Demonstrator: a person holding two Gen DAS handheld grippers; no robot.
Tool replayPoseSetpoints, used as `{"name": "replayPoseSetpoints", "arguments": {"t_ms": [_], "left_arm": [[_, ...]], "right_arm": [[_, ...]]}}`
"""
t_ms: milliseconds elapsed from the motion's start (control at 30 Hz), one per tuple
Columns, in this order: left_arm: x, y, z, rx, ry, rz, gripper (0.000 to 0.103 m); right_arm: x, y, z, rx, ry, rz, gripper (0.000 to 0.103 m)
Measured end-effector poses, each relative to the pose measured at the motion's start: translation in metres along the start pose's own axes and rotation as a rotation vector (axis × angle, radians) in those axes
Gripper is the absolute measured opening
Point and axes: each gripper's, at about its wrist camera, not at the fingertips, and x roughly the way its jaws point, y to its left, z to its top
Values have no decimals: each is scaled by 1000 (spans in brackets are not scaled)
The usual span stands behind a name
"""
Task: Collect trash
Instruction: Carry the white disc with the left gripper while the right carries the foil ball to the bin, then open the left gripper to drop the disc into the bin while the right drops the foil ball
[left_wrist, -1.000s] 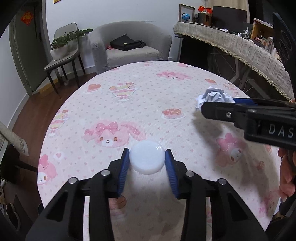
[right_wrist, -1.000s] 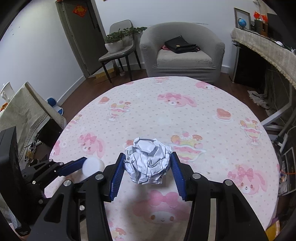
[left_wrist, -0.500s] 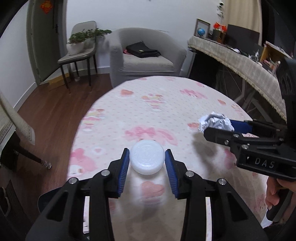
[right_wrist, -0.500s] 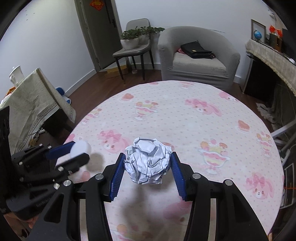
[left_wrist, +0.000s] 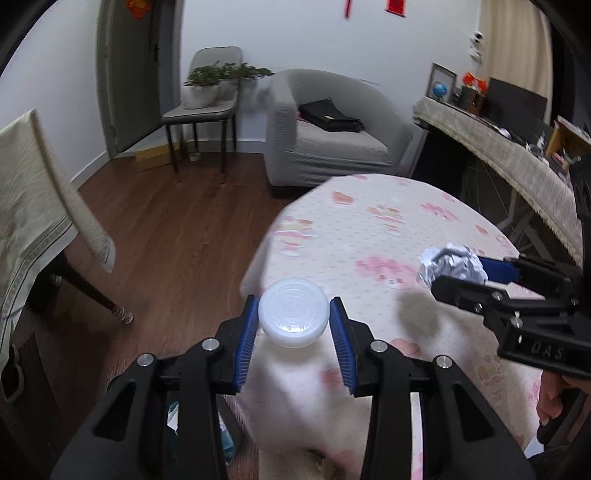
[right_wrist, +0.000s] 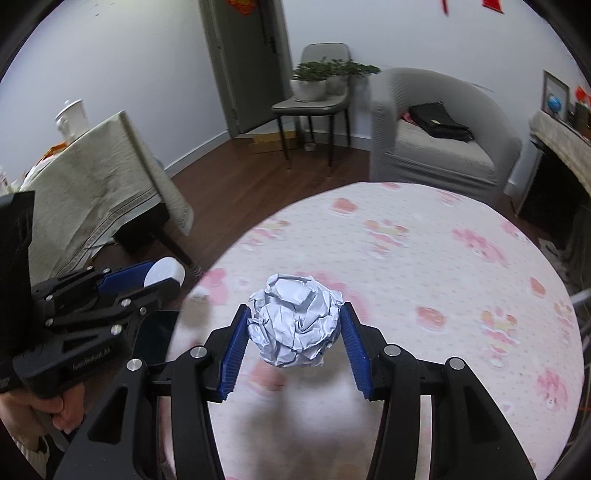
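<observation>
My left gripper (left_wrist: 293, 314) is shut on a round white plastic lid (left_wrist: 293, 312), held in the air over the left edge of the round table (left_wrist: 388, 229). My right gripper (right_wrist: 293, 325) is shut on a crumpled ball of white paper (right_wrist: 295, 319), lifted above the pink patterned tablecloth (right_wrist: 424, 258). In the left wrist view the right gripper (left_wrist: 458, 275) with the paper ball (left_wrist: 452, 264) hangs to the right. In the right wrist view the left gripper (right_wrist: 155, 277) with the lid (right_wrist: 164, 271) is at the left, past the table's edge.
Brown wooden floor (left_wrist: 177, 236) lies left of the table. A cloth-draped table (right_wrist: 99, 184) stands at the left, a grey armchair (left_wrist: 332, 133) with a black bag and a chair (left_wrist: 207, 110) bearing a potted plant at the back. A long covered sideboard (left_wrist: 517, 162) runs along the right.
Both grippers have swung left together, keeping their loads. The views now take in the table's left edge and the floor instead of the table's middle.
</observation>
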Motion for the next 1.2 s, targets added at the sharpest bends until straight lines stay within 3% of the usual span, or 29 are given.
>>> {"name": "replayPoseSetpoints", "arguments": {"t_ms": [533,900,1200], "left_arm": [[-9,118,-47,-176,76,129,42],[10,180,-110,-225,232,210,42],[16,212,-143,-281,323,203,42]], "right_arm": [[13,81,14,-82,-12,111,50],[46,149,21,-159,25,189,50],[80,193,18,-205,78,226,50]]}}
